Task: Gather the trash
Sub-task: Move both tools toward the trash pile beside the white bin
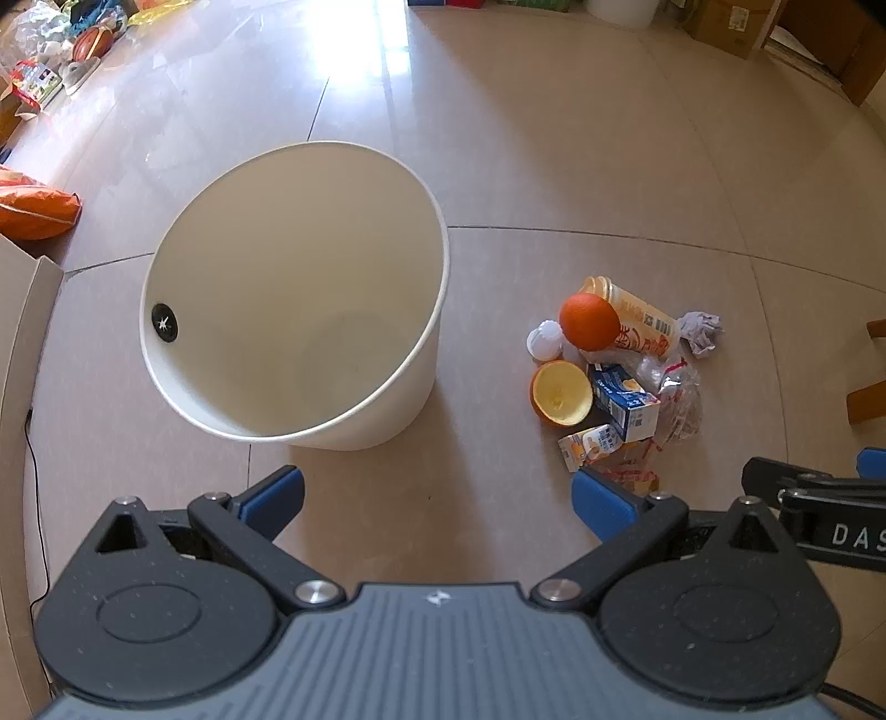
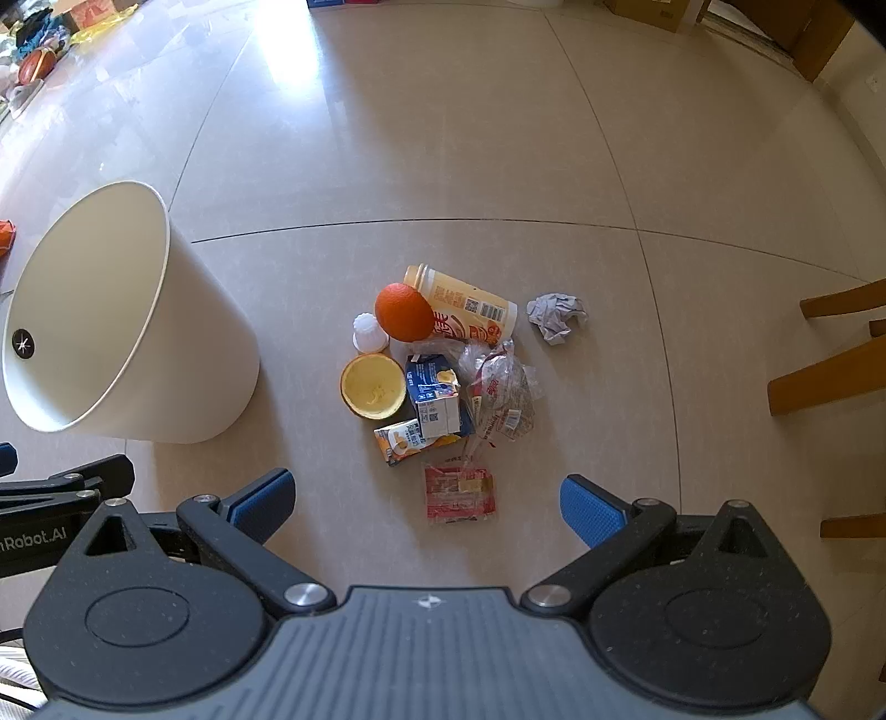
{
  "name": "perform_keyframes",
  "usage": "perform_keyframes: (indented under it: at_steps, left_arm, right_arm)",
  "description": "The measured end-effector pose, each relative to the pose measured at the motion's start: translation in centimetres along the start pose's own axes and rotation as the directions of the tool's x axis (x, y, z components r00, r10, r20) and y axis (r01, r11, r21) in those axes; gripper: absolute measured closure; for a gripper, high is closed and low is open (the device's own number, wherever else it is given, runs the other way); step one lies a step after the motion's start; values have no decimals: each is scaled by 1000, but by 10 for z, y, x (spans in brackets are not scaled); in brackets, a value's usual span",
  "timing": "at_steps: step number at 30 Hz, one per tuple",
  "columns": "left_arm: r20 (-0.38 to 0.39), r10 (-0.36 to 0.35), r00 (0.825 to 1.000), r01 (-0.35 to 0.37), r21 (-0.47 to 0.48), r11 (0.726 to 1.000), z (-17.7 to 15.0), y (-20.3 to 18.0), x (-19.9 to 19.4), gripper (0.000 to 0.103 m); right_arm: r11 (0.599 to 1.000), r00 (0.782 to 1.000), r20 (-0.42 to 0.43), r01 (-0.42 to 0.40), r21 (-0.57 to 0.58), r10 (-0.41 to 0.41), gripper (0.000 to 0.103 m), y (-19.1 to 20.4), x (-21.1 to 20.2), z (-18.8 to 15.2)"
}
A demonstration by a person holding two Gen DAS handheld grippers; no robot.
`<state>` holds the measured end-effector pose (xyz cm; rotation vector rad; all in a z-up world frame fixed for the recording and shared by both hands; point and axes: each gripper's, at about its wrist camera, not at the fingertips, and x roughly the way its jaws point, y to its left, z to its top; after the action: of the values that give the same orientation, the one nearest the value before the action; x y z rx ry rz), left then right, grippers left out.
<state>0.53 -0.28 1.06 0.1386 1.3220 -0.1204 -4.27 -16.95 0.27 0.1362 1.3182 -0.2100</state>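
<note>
A white bin (image 1: 382, 410) (image 2: 216, 354) stands on the tiled floor with nothing inside. Right of it lies a heap of trash: an orange (image 2: 403, 311), a yellow drink bottle (image 2: 470, 307), a white cap (image 2: 369, 333), a half orange peel (image 2: 372, 385), a blue carton (image 2: 434, 396), a small orange carton (image 2: 407, 437), a clear plastic bag (image 2: 504, 396), a red wrapper (image 2: 458, 493) and a crumpled paper ball (image 2: 555, 315). My left gripper (image 1: 437, 495) hangs open above the floor just in front of the bin. My right gripper (image 2: 426, 501) is open above the red wrapper, holding nothing.
Wooden chair legs (image 2: 830, 376) stand at the right. Bags, boxes and a ball (image 1: 91, 41) line the far left wall; an orange bag (image 1: 33, 207) lies left of the bin. Cardboard boxes (image 1: 731, 22) sit at the far right. A black cable (image 1: 33, 487) runs along the left.
</note>
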Motion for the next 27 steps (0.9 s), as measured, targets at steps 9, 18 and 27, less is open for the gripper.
perform_keyframes:
  at_steps: [9,18,27]
  left_arm:
    - [3,2,1000,-2,-2,1000,-2,0,-1,1]
    - [6,8,1000,-8,-3,1000,-3,0,-2,1]
    - [4,6,1000,-6,-3,1000,-4,0,-2,1]
  right_arm:
    - [1000,1000,-4,-5,-4,5,0,1,1,0]
    - [1000,1000,-5,-11,-1,11,0,2,3,-1]
    - [1000,1000,-10,-19,1,19,0,-1,4,1]
